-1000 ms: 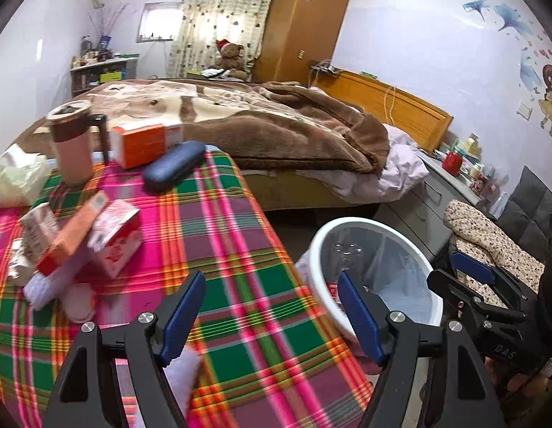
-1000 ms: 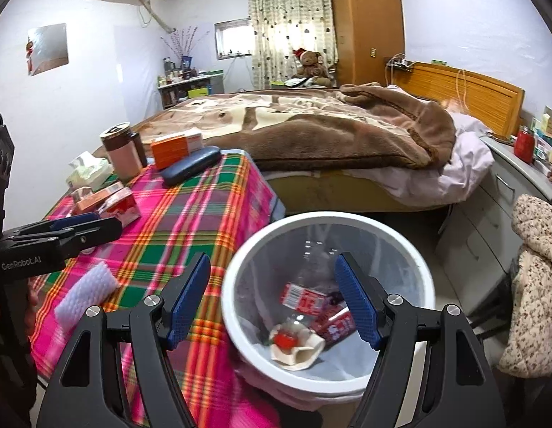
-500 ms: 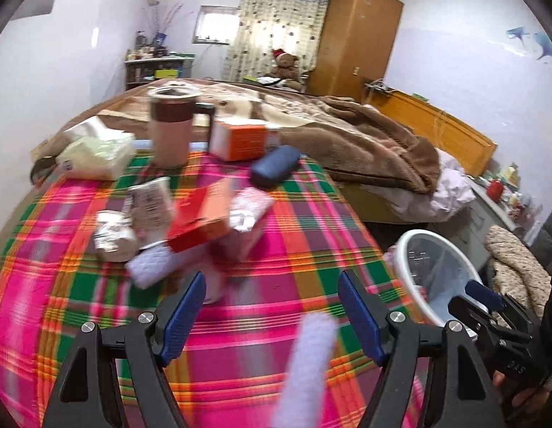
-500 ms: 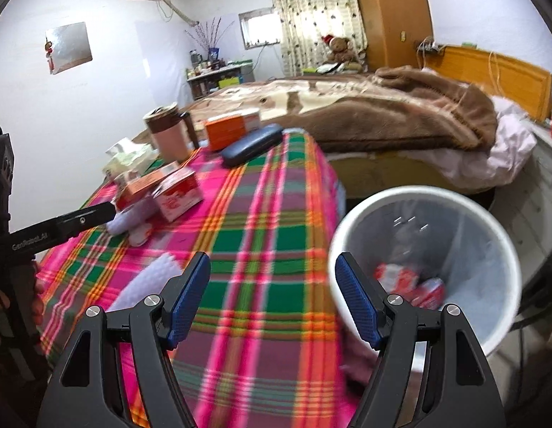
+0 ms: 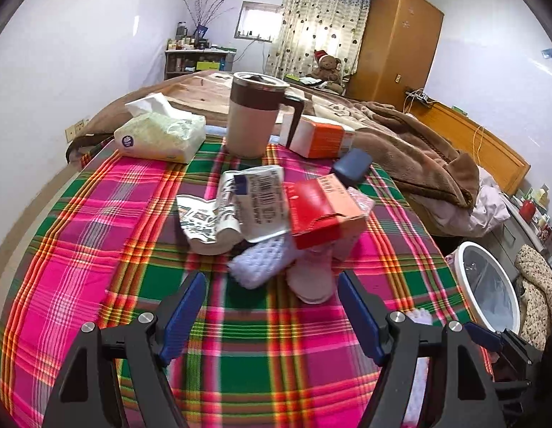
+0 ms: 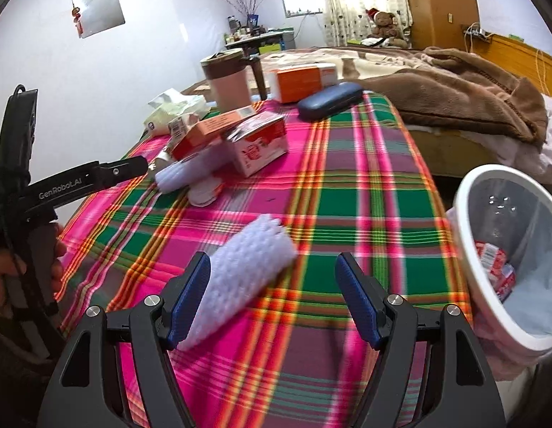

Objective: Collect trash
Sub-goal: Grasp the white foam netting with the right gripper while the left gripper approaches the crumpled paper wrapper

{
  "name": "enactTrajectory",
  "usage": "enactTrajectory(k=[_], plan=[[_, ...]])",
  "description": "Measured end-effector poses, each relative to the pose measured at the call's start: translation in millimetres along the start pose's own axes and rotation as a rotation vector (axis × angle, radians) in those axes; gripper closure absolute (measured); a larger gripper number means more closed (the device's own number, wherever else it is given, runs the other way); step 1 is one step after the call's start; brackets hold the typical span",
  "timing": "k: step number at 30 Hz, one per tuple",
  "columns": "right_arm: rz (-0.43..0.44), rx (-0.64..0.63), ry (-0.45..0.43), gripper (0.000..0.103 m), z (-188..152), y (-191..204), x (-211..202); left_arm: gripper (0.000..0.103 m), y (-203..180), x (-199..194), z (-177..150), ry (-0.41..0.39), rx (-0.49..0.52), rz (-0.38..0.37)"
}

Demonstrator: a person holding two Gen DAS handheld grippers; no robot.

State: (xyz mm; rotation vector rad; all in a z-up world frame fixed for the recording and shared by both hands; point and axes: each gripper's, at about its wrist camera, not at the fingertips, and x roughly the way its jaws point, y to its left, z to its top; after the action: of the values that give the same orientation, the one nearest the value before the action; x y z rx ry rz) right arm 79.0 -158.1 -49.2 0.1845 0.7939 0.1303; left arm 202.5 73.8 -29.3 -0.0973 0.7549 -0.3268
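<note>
A heap of trash lies mid-table: a red carton [image 5: 322, 210], a crumpled printed wrapper [image 5: 254, 203], a white foam sleeve [image 5: 258, 264] and a pale cup [image 5: 311, 278]. My left gripper [image 5: 272, 314] is open and empty, just short of the heap. My right gripper [image 6: 272, 299] is open over a second white foam sleeve [image 6: 240, 274], which lies by its left finger. The white trash bin [image 6: 511, 260] stands beside the table's right edge with wrappers inside; it also shows in the left wrist view [image 5: 486, 289].
On the plaid tablecloth [image 5: 97, 214] stand a tissue pack [image 5: 161, 135], a lidded mug [image 5: 254, 114], an orange box [image 5: 322, 139] and a dark blue case [image 5: 352, 166]. A bed with a brown blanket [image 6: 447, 85] lies behind. A milk carton [image 6: 258, 146] lies by the heap.
Both grippers swung left from the bin toward the table. The left now faces the trash heap closely; the right came down over the loose foam sleeve.
</note>
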Motion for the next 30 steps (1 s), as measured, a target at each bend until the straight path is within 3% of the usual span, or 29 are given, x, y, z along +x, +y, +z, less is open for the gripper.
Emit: enactTrajectory(k=[9,18,24,26,30], plan=[[0.022,0.046,0.067,0.029,-1.3,15.1,22.9,0.027,30.2,14.9,10.0,0.019,-0.051,0.017],[0.024,0.012,0.101,0.03,-1.7,34.1,40.1,0.027,49.2,42.3,23.8,0.055,-0.092,0.026],[0.007,-0.016,0.098,0.043,1.1,40.9,46.1,0.027,56.0,64.9,32.6,0.081,-0.115,0.02],[-0.001,-0.014,0.093,0.053,1.2,40.7,46.5,0.027,57.7,71.3,35.5,0.089,-0.126,0.006],[-0.004,-0.003,0.088,0.06,4.0,37.7,49.8,0.027,57.3,84.8,41.9,0.102,-0.122,0.027]])
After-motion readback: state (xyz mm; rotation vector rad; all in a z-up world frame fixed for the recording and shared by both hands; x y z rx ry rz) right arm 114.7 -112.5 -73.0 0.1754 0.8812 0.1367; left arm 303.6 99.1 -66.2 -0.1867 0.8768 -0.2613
